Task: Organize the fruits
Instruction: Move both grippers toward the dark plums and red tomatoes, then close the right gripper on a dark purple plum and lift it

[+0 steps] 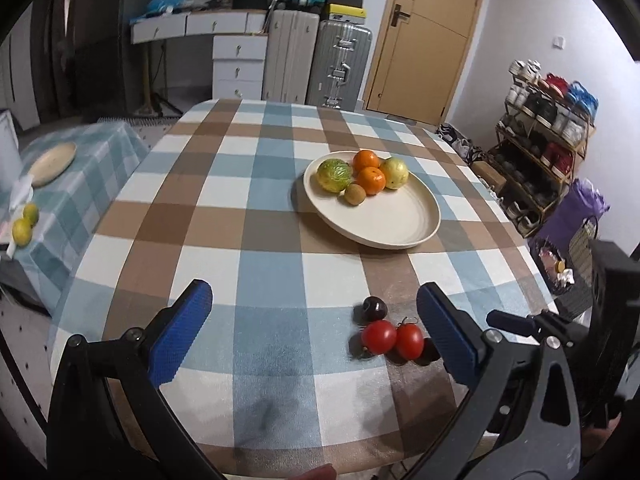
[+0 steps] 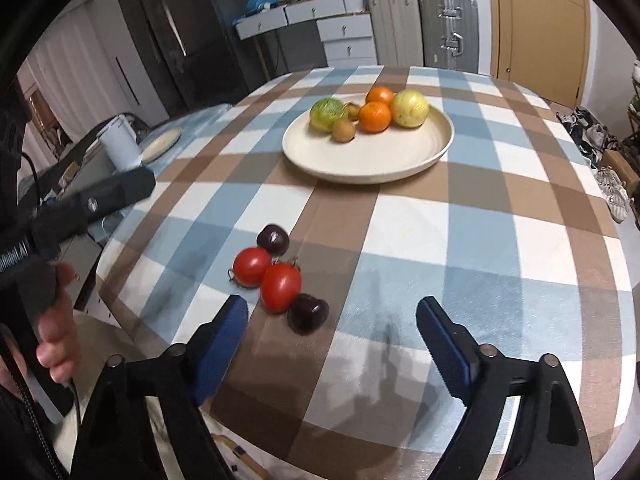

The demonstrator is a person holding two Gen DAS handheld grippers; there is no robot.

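Observation:
A cream plate (image 1: 400, 220) (image 2: 360, 160) on the checked tablecloth holds a green fruit (image 1: 334, 176) (image 2: 327, 114), two oranges (image 1: 371, 180) (image 2: 375, 117), a yellow fruit (image 1: 395, 173) (image 2: 410, 109) and kiwis (image 1: 354, 194) (image 2: 343, 131). Nearer me lie two red tomatoes (image 1: 379, 336) (image 2: 281, 286) and two dark plums (image 1: 375, 309) (image 2: 308, 313), loose on the cloth. My left gripper (image 1: 314, 344) is open and empty, the tomatoes just inside its right finger. My right gripper (image 2: 330, 344) is open and empty, the near plum just beyond its fingertips.
A side table at the left carries a wooden plate (image 1: 52, 162), two yellow-green fruits (image 1: 25, 224) and a white kettle (image 2: 120, 146). Suitcases (image 1: 340, 64), drawers and a door stand behind the table. A shoe rack (image 1: 548, 148) is at the right.

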